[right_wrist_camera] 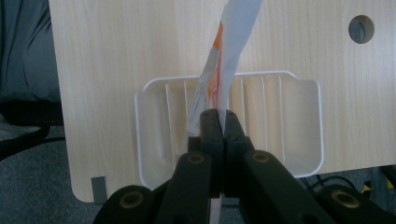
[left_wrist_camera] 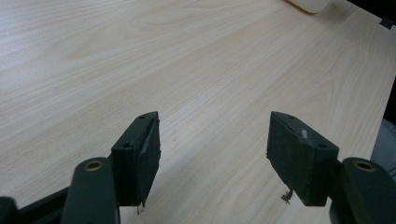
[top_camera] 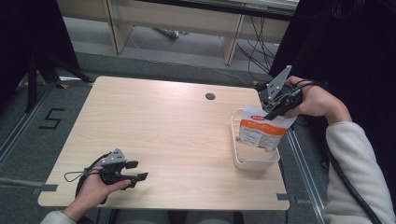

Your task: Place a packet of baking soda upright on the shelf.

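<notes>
A white and orange pouch [top_camera: 261,129] hangs upright, its lower part inside a white ribbed plastic tray [top_camera: 254,161] at the table's right edge. My right gripper [top_camera: 274,110] is shut on the pouch's top edge, held from the far right side. In the right gripper view the pouch [right_wrist_camera: 224,60] runs edge-on from the closed jaws out over the tray [right_wrist_camera: 299,121]. My left gripper [top_camera: 139,171] rests low over the table's near left part, open, with nothing between its pads [left_wrist_camera: 144,154].
The light wooden table [top_camera: 163,126] has a round cable hole [top_camera: 210,96] near its far edge. Beyond it stand desk legs and cables on the floor. A floor marking of a number lies left of the table.
</notes>
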